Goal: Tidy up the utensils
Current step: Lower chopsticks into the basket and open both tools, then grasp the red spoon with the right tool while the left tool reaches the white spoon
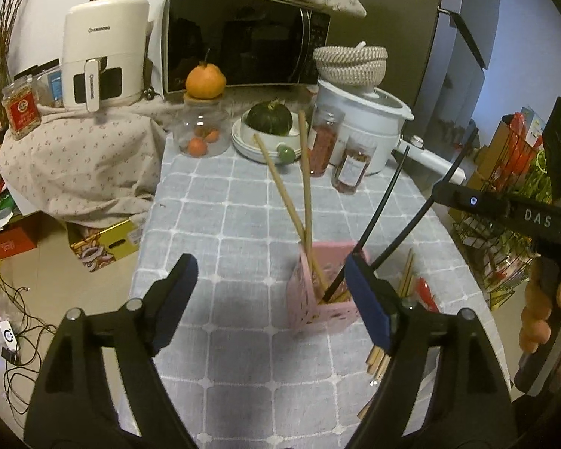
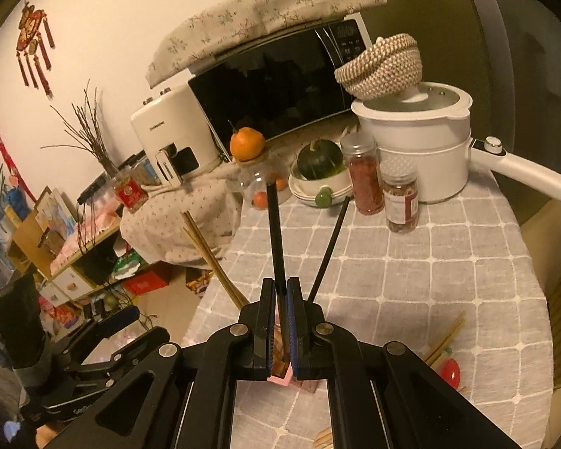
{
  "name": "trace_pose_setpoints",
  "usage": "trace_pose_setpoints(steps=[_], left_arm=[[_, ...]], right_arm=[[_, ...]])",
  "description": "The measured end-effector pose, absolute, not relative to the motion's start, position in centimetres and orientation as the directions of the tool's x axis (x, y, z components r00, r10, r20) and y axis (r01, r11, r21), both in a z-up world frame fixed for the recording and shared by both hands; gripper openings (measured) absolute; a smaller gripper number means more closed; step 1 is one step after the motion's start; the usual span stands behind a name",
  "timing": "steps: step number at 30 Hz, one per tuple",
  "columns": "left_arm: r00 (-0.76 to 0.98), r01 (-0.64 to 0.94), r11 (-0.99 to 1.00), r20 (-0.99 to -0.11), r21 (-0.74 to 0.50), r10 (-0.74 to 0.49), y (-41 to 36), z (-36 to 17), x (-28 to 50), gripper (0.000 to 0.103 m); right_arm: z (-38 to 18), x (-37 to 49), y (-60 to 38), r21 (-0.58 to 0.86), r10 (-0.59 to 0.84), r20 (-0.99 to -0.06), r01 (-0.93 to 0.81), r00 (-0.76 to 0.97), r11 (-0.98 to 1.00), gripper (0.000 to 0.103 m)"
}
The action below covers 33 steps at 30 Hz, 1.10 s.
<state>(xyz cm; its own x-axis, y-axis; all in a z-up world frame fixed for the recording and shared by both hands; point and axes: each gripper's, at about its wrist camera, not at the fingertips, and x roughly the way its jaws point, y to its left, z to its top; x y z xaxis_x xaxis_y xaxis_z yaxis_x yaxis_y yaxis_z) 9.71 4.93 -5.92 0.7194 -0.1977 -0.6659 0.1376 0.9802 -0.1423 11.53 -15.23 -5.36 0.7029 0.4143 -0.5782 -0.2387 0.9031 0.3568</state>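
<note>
A pink utensil holder [image 1: 318, 292] stands on the grey checked tablecloth [image 1: 220, 224]. Two bamboo chopsticks [image 1: 291, 202] and a black chopstick [image 1: 374, 224] stand in it. My left gripper [image 1: 273, 299] is open, its right finger beside the holder, holding nothing. My right gripper [image 2: 280, 321] is shut on a black chopstick [image 2: 275, 239] just above the holder [image 2: 284, 374]; a second black chopstick [image 2: 329, 250] leans beside it. In the left wrist view that held chopstick [image 1: 426, 205] runs down from the right gripper's body [image 1: 505, 209] toward the holder. More bamboo chopsticks [image 2: 445, 336] lie on the cloth.
A red spoon [image 2: 450, 372] lies by the loose chopsticks. At the back stand two spice jars [image 1: 351, 168], a white pot [image 1: 362, 119], a bowl with a green squash [image 1: 269, 119], a glass jar with an orange [image 1: 205, 127] and a microwave [image 1: 243, 41]. A wire basket [image 1: 505, 194] is at right.
</note>
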Motion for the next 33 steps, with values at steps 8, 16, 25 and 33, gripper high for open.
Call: trace_pose_setpoints(steps=[8, 16, 25, 33], left_arm=[[0.699, 0.142, 0.98, -0.687, -0.139, -0.199, 4.6, -6.5, 9.4, 0.082], [0.685, 0.159, 0.977, -0.697, -0.139, -0.211, 3.8, -6.9, 8.9, 0.083], [0.637, 0.202, 0.969, -0.733, -0.141, -0.24, 2.1, -8.4, 8.4, 0.083], [0.581, 0.256, 0.96, -0.775, -0.117, -0.25, -0.6, -9.9, 8.2, 0.083]], right_arm=[[-5.3, 11.4, -16.4, 0.383, 0.413, -0.561, -0.218, 0.717, 0.898, 0.019], [-3.0, 9.3, -18.0, 0.367, 0.397, -0.501, -0.226, 0.769, 0.902, 0.051], [-3.1, 7.3, -22.3, 0.306, 0.294, -0.533, -0.143, 0.793, 0.941, 0.067], [-7.4, 7.3, -25.8, 0.19, 0.136, -0.698, -0.001, 0.703, 0.982, 0.072]])
